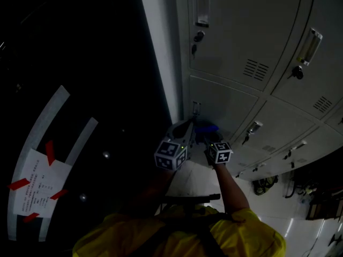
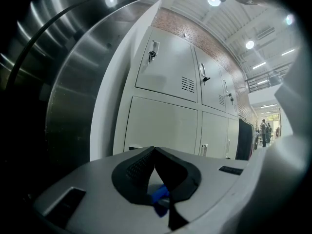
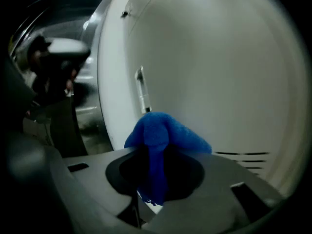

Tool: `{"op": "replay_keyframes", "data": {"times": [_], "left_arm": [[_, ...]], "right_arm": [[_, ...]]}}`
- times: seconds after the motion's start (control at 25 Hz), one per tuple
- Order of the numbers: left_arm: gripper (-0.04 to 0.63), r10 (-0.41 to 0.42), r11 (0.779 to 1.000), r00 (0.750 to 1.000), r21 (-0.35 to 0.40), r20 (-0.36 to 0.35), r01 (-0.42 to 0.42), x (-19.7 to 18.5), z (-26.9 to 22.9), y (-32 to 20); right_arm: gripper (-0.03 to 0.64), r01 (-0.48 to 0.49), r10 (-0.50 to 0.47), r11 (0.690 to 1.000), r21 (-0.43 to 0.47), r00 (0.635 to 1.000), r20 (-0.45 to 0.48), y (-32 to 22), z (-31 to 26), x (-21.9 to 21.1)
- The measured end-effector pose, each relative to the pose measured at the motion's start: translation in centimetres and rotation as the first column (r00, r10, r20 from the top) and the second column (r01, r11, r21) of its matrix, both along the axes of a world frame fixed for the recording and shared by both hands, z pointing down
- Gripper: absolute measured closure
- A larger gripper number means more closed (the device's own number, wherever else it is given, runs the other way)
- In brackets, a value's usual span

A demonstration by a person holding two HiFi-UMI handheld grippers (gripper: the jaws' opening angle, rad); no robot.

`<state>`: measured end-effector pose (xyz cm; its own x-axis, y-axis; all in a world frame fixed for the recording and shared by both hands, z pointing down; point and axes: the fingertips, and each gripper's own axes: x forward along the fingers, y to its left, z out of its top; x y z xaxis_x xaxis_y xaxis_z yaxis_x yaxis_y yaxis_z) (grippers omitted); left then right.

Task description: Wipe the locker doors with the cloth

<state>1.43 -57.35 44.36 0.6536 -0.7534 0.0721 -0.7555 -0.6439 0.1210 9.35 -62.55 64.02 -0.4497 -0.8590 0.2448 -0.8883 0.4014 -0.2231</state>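
A blue, fleecy cloth (image 3: 163, 133) sits bunched in a rounded wad above the tips of the right gripper (image 3: 153, 152), whose jaws are clamped on a fold of it that hangs down between them. The wad is held up to a lower door in a bank of pale grey metal locker doors (image 1: 236, 36), close to that door's slim metal pull handle (image 3: 141, 89). Whether the fabric actually touches the paint cannot be made out.

The left gripper (image 2: 155, 152) hangs just beside the right one with its black jaws brought together at the tips. A small blue scrap shows low in the gap behind them, but what it is cannot be told.

Each gripper carries a cube of black-and-white square markers, the left cube (image 1: 171, 154) and the right cube (image 1: 220, 153) almost side by side above the person's yellow sleeve (image 1: 241, 224).

A white paper sheet (image 1: 40, 189), fixed with red tape to the dark curved surface on the left, bears lines of print too small to read.

The lockers end at a plain white side panel (image 1: 161, 52). Left of it lies dark, shiny metal walling (image 2: 73, 82). To the right the doors run on in a long row, each with a louvred vent (image 1: 256, 68) and a keyed lock (image 1: 198, 36).
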Motion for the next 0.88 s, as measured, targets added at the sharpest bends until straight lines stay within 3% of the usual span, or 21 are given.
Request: {"op": "replay_keyframes", "data": {"times": [0.08, 0.2, 0.36, 0.48, 0.64, 0.88], "left_arm": [[0.601, -0.002, 1.0, 1.0, 0.011, 0.013, 0.002, -0.2, 0.3, 0.2], [0.601, -0.004, 1.0, 1.0, 0.024, 0.005, 0.004, -0.2, 1.1, 0.2], [0.601, 0.014, 1.0, 1.0, -0.002, 0.001, -0.014, 1.0, 1.8, 0.7], [0.601, 0.035, 0.999, 0.999, 0.007, 0.0, -0.035, 1.6, 1.3, 2.0], [0.601, 0.062, 0.998, 0.998, 0.023, 0.005, -0.062, 1.3, 1.2, 4.3], [0.601, 0.064, 0.997, 0.998, 0.041, 0.001, -0.064, 0.5, 1.0, 8.7]], "right_arm": [[0.543, -0.065, 0.064, 0.997, 0.03, 0.997, 0.03, 4.7, -3.0, 4.2], [0.543, -0.176, 0.177, 0.976, 0.127, 0.984, 0.001, 10.5, -8.6, 10.5], [0.542, -0.281, 0.285, 0.932, 0.228, 0.958, 0.016, 12.9, -14.6, 15.0], [0.543, -0.333, 0.326, 0.913, 0.236, 0.943, 0.07, 13.8, -17.5, 15.2], [0.542, -0.327, 0.324, 0.904, 0.274, 0.944, 0.057, 16.6, -20.0, 13.2], [0.541, -0.342, 0.33, 0.909, 0.236, 0.94, 0.091, 21.6, -18.6, 11.7]]}}
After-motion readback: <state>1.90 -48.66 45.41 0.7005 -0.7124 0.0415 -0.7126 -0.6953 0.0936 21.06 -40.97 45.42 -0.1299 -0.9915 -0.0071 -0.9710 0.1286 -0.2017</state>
